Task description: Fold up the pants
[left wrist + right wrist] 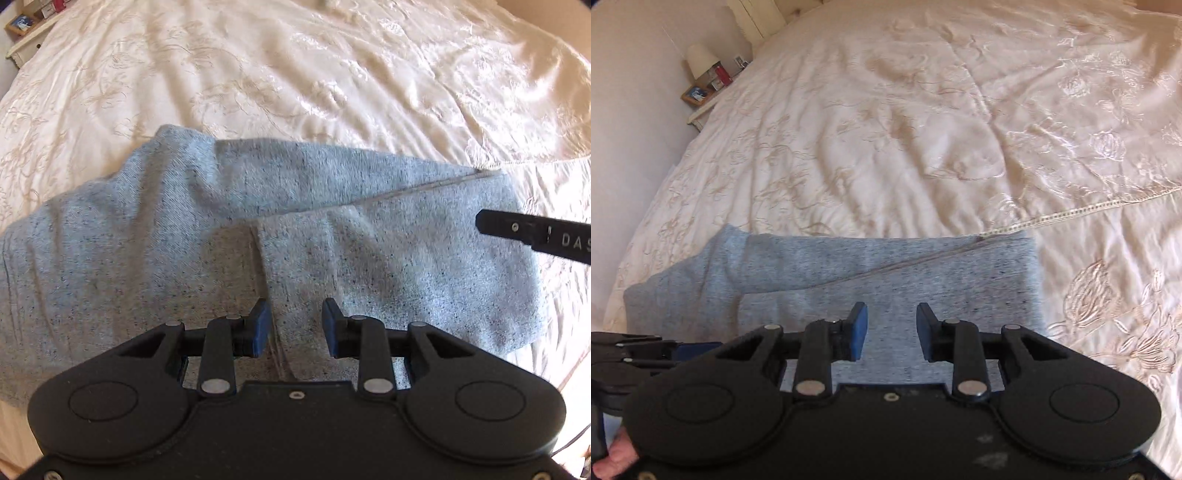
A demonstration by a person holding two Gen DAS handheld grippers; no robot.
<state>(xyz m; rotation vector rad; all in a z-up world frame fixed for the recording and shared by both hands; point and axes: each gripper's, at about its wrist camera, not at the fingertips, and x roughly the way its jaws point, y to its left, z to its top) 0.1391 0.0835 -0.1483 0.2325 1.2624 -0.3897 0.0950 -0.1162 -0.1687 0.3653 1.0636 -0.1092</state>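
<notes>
While pants (221,221) lie folded on bed (295,74), left tongs (295,328) and right tongs (892,332) hover apart, empty. Soft, limp knit judged; grip folded edge.

Beyond the folded pants (258,221) the bedspread (295,74) lies bare and open to the far edge. A cluttered nightstand (705,92) with a lamp (700,59) stands off the bed's far-left corner, beside the wall (635,92).
</notes>
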